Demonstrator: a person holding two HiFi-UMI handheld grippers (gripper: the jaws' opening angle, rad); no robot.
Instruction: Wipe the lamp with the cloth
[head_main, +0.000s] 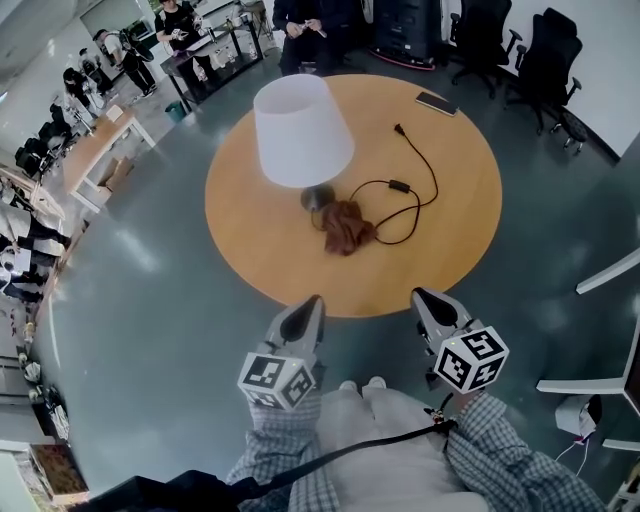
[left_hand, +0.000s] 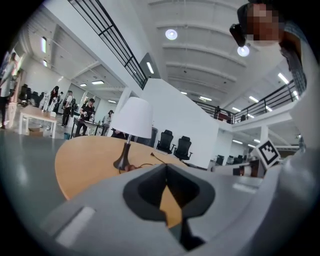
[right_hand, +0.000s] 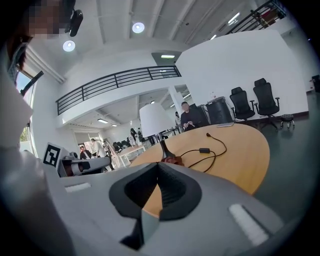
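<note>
Cloth (head_main: 347, 227) at lamp (head_main: 300, 130) base, well beyond left gripper (head_main: 312, 302), right gripper (head_main: 424, 297), fingers together, empty

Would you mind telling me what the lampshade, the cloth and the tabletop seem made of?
Lampshade: probably white fabric or paper, matte and even. Cloth: soft brown textile, crumpled into folds. Tabletop: likely wood or laminate, smooth tan surface.

Near half of table (head_main: 270, 262) bare; cord (head_main: 398, 186) loops right of cloth (head_main: 345, 228); lamp (head_main: 300, 130) shade overhangs base.
</note>
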